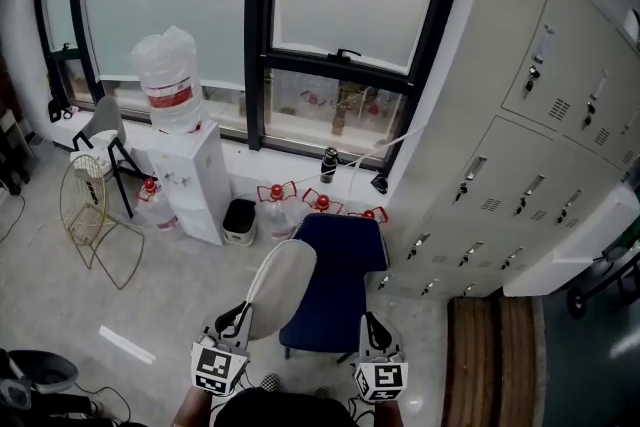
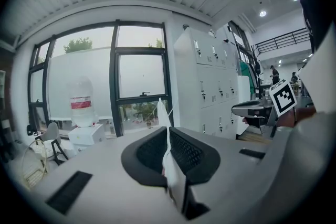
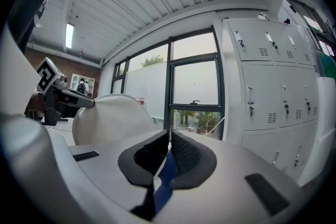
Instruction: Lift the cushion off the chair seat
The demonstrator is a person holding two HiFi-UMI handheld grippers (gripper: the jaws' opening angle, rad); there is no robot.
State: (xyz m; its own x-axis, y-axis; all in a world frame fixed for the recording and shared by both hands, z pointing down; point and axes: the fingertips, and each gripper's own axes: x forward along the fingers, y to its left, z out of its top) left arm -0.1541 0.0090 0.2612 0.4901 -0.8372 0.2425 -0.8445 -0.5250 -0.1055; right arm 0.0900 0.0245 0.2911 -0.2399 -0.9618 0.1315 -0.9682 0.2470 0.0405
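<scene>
My left gripper (image 1: 236,317) is shut on the edge of a pale grey oval cushion (image 1: 281,289). The cushion stands tilted up at the left side of a blue chair (image 1: 338,255). In the left gripper view the cushion's thin edge (image 2: 174,176) is pinched between the black pads of that gripper (image 2: 168,132). My right gripper (image 1: 373,325) is at the chair's front right. Its pads (image 3: 184,155) are closed on a strip of blue fabric (image 3: 165,176) that looks like the seat's edge. The pale cushion (image 3: 109,116) also shows at left in the right gripper view.
A water dispenser (image 1: 188,177) with a bottle stands left of the chair, with a small bin (image 1: 240,220) beside it. A wire chair (image 1: 86,207) is further left. Grey lockers (image 1: 530,145) fill the right side, with a wooden strip (image 1: 495,355) at their foot. Windows run along the back.
</scene>
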